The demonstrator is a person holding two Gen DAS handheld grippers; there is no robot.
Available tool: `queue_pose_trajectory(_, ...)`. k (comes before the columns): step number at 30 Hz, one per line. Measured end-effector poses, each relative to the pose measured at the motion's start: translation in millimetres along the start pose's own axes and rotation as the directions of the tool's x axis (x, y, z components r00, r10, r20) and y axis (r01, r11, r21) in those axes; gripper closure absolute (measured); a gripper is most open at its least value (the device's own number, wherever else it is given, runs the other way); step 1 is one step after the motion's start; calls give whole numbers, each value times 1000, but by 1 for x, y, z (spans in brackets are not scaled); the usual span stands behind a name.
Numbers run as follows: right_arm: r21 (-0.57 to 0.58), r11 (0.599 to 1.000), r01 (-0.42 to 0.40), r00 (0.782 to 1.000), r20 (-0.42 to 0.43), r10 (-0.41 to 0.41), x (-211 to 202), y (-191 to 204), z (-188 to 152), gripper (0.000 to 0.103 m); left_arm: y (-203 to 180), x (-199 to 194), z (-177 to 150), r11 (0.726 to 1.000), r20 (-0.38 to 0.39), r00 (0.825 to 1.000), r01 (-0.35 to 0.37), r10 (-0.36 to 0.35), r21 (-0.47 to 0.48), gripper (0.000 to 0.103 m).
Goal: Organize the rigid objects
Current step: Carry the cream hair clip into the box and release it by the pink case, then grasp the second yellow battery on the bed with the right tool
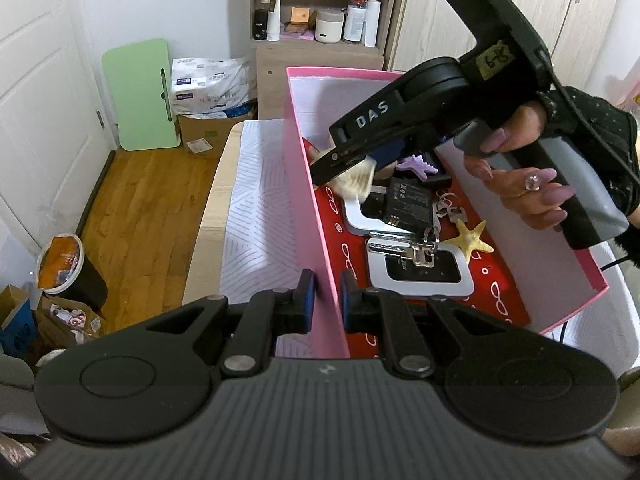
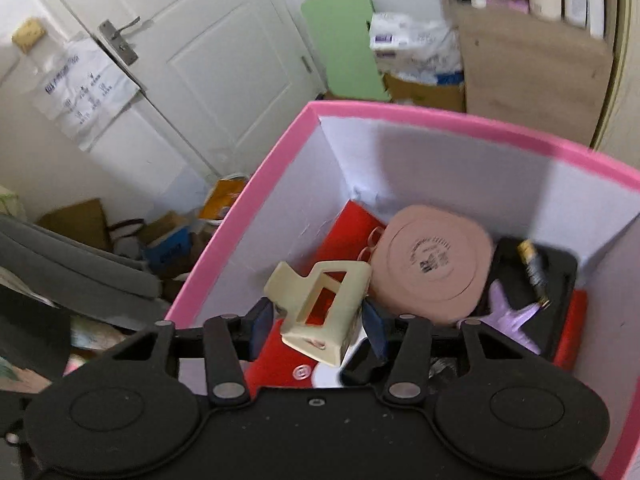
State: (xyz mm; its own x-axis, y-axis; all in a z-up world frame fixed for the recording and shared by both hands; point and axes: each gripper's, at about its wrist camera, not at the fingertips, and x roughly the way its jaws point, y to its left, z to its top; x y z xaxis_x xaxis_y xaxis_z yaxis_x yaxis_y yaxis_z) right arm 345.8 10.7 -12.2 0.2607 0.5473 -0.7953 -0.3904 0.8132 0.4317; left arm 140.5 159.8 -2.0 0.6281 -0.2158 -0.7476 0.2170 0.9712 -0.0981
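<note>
Right gripper [image 2: 316, 330] clamps cream hair clip [image 2: 320, 312], over pink box [image 2: 400, 116]; floor straight below. Left gripper [image 1: 328, 292] pinches box's 9 o'clock wall.

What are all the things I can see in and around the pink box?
box: 1, pink outside, white inside, on the table
hair claw clip: 1, cream, between the right tool's fingers, over the box
round case: 1, dusty pink, at the box's far end
starfish: 1, yellow, on the red lining
star shape: 1, purple, far end
battery: 1, black, on a white frame
white-framed devices: 2, on the red lining
board: 1, green, against the wall
left tool: 1, black, astride the box's near wall
right tool: 1, black, holding the clip
</note>
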Motion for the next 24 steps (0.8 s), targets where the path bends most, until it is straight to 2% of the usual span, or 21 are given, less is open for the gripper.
queue_pose_trajectory(3, 16, 1000, -20, 1000, 2, 20, -8, -3, -5, 42, 2, 1, 1, 1000, 1, 1000, 8, -8, -11, 91)
queue_pose_trajectory(6, -22, 999, -23, 998, 58, 24, -29, -1, -14, 42, 4, 1, 0, 1000, 3, 1000, 16, -16, -22, 90)
queue_pose_trajectory(10, -137, 989, -62, 990, 118, 78, -66, 8, -37, 42, 5, 1, 0, 999, 7, 1000, 17, -17, -28, 90)
queue_pose_trajectory(14, -228, 972, -48, 984, 154, 85, -105, 14, -58, 42, 4, 1, 1, 999, 3, 1000, 13, -13, -30, 90)
queue_pose_trajectory(17, -208, 976, -57, 980, 175, 94, -130, 3, -67, 42, 3, 1, 1, 1000, 1, 1000, 7, -7, -29, 90)
queue_pose_trajectory(20, -170, 985, -30, 977, 201, 65, -149, -15, -76, 42, 2, 1, 2, 999, -3, 1000, 0, 0, -34, 90)
queue_pose_trajectory(24, -86, 996, 2, 963, 268, 21, -169, -51, -90, 42, -1, 2, 3, 1000, -8, 1000, -13, 13, -25, 90)
